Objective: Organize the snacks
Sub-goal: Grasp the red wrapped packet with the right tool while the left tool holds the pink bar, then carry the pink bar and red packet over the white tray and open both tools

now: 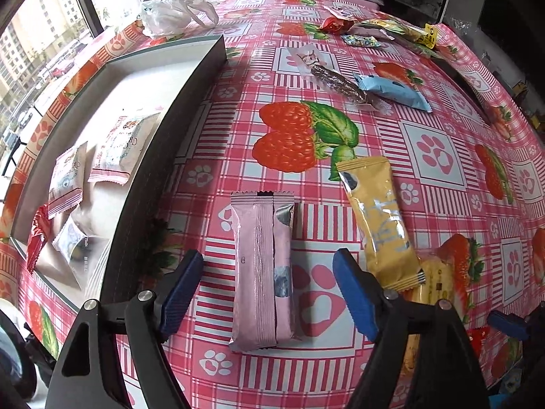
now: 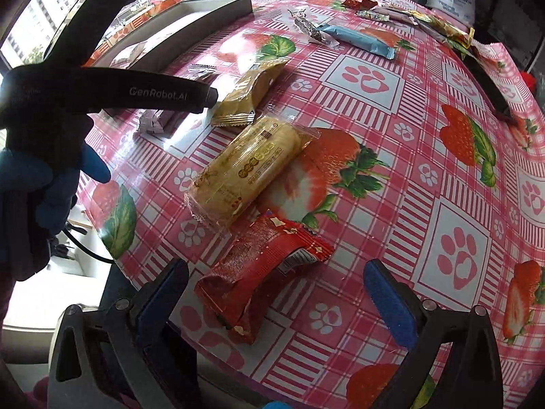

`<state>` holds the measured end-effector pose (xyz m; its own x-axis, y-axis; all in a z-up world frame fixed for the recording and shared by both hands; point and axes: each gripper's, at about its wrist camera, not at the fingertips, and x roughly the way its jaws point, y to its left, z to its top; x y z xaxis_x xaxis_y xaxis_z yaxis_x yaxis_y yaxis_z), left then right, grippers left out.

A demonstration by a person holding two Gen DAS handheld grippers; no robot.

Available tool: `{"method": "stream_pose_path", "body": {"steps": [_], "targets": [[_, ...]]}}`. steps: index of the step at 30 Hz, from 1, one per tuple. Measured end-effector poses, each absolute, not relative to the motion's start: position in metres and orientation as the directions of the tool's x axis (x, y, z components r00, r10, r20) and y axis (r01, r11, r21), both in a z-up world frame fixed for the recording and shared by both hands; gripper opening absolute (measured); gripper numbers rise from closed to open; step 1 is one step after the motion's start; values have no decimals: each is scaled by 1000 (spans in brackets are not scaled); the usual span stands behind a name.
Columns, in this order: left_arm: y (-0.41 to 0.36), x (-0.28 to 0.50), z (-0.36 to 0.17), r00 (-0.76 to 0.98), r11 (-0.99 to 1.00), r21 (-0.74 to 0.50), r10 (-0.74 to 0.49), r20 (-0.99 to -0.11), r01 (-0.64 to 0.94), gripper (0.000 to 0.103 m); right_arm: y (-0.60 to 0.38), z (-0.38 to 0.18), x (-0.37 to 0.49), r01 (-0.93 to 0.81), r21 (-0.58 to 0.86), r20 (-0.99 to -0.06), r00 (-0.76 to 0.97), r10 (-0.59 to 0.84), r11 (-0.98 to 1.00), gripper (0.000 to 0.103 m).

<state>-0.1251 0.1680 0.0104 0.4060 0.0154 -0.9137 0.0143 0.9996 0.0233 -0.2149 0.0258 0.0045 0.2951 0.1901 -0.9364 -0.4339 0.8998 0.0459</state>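
My left gripper [image 1: 269, 272] is open, its blue fingers either side of a pink snack packet [image 1: 260, 269] lying on the table. A yellow packet [image 1: 381, 218] lies just right of it. The grey box [image 1: 190, 102] at left holds several white and red packets [image 1: 119, 143]. My right gripper [image 2: 276, 283] is open, its jaws astride a red snack packet [image 2: 262, 272]. A yellow roll packet [image 2: 245, 167] lies beyond it, then a yellow packet [image 2: 248, 95]. The left gripper's black body [image 2: 112, 92] shows at upper left in the right wrist view.
A strawberry-print tablecloth [image 1: 432, 156] covers the table. A blue packet [image 1: 391, 92], a brown candy stick [image 1: 340, 85] and several more snacks [image 1: 385, 30] lie at the far side. A white plastic bag [image 1: 173, 10] sits behind the box. The table edge is near left [image 2: 112, 248].
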Motion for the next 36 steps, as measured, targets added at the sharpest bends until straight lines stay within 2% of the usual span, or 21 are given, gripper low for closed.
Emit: {"method": "stream_pose_path", "body": {"steps": [1, 2, 3, 4, 5, 6, 7, 10, 14, 20, 27, 28, 29, 30, 31, 36], "targets": [[168, -128, 11, 412, 1000, 12, 3, -911, 21, 70, 31, 3, -218, -453, -5, -932, 326, 160, 891, 101], [167, -132, 13, 422, 999, 9, -6, -906, 32, 53, 35, 4, -224, -471, -19, -921, 352, 169, 882, 99], [166, -135, 15, 431, 999, 12, -7, -902, 42, 43, 35, 6, -228, -483, -8, -916, 356, 188, 875, 86], [166, -138, 16, 433, 999, 5, -16, -901, 49, 28, 35, 10, -229, -482, -19, -909, 372, 185, 876, 59], [166, -139, 17, 434, 999, -17, -38, -900, 51, 26, 33, 13, -227, -482, -17, -906, 378, 190, 876, 43], [168, -142, 18, 436, 997, -52, -68, -897, 50, 26, 29, 15, -224, -471, -8, -908, 374, 191, 882, 16], [170, -145, 19, 439, 995, -88, -100, -893, 49, 26, 24, 15, -218, -456, 24, -909, 361, 210, 889, 15], [171, -154, 25, 461, 993, -110, -122, -879, 52, 26, 2, 19, -206, -401, 170, -898, 314, 310, 900, 14], [172, -163, 39, 494, 990, -130, -141, -858, 57, 26, -12, 29, -199, -365, 245, -873, 320, 368, 898, 14], [184, -172, 60, 537, 988, -147, -152, -830, 52, 26, -12, 47, -200, -369, 256, -850, 353, 390, 893, 14], [196, -184, 63, 552, 987, -153, -150, -820, 41, 26, -20, 32, -183, -297, 219, -899, 309, 311, 929, 15], [197, -185, 63, 554, 987, -154, -148, -819, 37, 26, -26, 31, -181, -272, 227, -901, 307, 308, 935, 22], [198, -185, 63, 555, 987, -156, -148, -818, 33, 26, -32, 30, -180, -238, 246, -902, 299, 312, 940, 33], [199, -186, 63, 558, 987, -159, -149, -817, 30, 26, -40, 28, -179, -193, 277, -899, 294, 325, 941, 69], [199, -186, 63, 561, 986, -162, -150, -814, 29, 26, -48, 27, -178, -151, 307, -892, 299, 340, 940, 87], [196, -189, 66, 571, 986, -162, -152, -807, 34, 26, -56, 17, -167, -43, 341, -895, 291, 338, 939, 86]]}}
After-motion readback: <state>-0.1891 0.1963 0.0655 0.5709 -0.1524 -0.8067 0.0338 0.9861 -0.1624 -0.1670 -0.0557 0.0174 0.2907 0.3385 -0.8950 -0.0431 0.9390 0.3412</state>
